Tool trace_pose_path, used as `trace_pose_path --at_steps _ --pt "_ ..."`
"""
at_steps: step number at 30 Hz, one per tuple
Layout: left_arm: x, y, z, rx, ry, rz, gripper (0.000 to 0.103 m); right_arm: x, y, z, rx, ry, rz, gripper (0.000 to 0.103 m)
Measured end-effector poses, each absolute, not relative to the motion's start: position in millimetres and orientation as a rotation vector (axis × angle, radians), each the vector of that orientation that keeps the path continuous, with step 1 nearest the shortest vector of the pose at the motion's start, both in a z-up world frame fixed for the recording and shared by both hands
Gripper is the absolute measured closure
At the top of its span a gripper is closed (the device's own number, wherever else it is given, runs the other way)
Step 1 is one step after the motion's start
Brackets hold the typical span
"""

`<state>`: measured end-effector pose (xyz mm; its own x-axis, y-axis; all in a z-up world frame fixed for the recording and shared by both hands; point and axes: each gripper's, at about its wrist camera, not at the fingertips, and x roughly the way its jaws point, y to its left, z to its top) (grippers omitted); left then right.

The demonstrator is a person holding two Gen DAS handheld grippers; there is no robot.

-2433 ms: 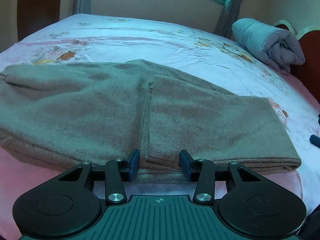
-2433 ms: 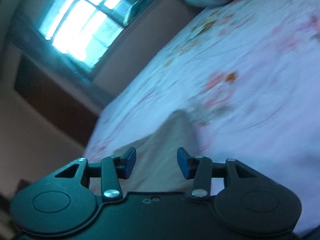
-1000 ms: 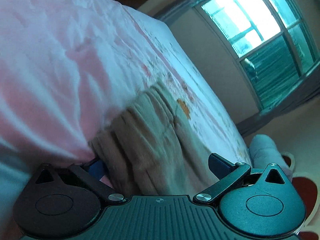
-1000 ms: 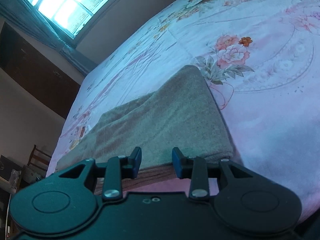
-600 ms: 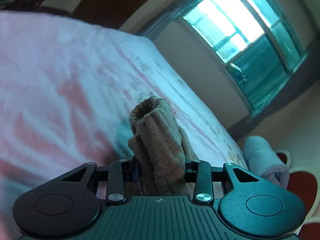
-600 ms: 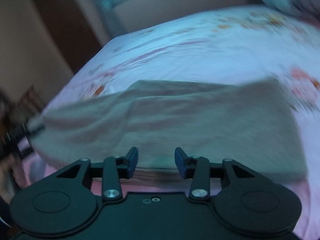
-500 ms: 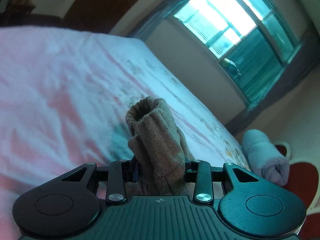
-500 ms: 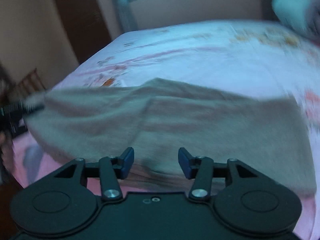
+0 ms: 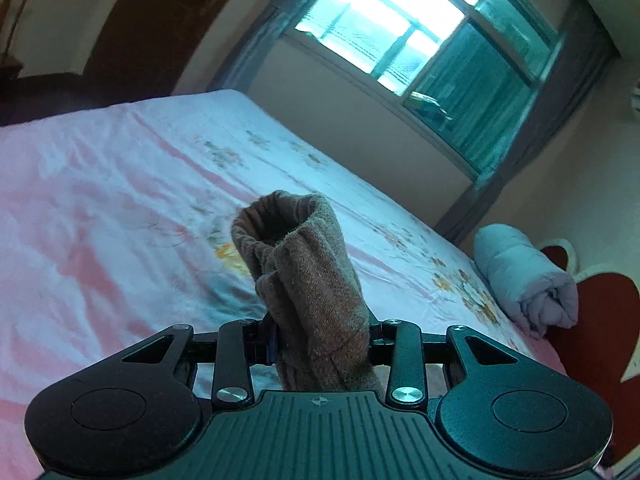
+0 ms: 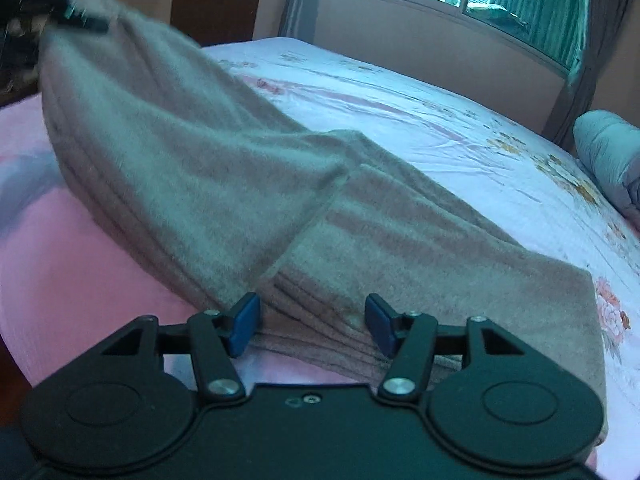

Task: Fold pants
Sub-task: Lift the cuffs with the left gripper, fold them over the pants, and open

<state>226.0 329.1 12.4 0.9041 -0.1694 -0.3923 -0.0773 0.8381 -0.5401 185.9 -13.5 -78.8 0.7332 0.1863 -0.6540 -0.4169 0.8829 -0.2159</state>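
Note:
Brown knit pants (image 10: 248, 184) lie folded lengthwise on the bed. Their left end is lifted off the sheet, held by my left gripper (image 10: 76, 16), which shows at the top left of the right wrist view. In the left wrist view that gripper (image 9: 320, 344) is shut on a bunched end of the pants (image 9: 308, 280), which sticks up between the pads. My right gripper (image 10: 310, 326) hovers at the near edge of the pants around their middle. Its jaws are opening, with stacked fabric edges just beyond the blue pads and nothing pinched.
The bed (image 10: 400, 92) has a white and pink floral sheet. A rolled grey-blue quilt (image 9: 524, 276) lies at the far right by a red and white headboard (image 9: 592, 320). A window (image 9: 420, 44) and dark wooden furniture (image 9: 140, 28) stand behind the bed.
My left gripper closed on the end of the pants and lifted it off the bed. My right gripper swung level to the pants' near middle edge and widened its jaws.

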Motion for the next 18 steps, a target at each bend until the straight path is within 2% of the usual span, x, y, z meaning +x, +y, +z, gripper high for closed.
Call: trace_pose_path --at_steps 5,10,12,14,18 --pt "228 292 49 -0.532 0.405 -0.139 0.066 175 -2 -95 -0.434 0.605 0.309 0.050" --pt "252 214 89 -0.481 0.384 -0.299 0.066 164 -3 -100 -0.463 0.528 0.295 0.052" --pt "265 172 100 -0.414 0.391 -0.349 0.066 159 -34 -72 -0.245 0.515 0.340 0.052" --pt "279 128 100 -0.371 0.417 -0.395 0.066 143 -103 -42 0.085 0.425 0.279 0.036" --pt "298 33 78 -0.222 0.484 -0.485 0.066 148 -238 -19 0.359 0.470 0.161 0.037"
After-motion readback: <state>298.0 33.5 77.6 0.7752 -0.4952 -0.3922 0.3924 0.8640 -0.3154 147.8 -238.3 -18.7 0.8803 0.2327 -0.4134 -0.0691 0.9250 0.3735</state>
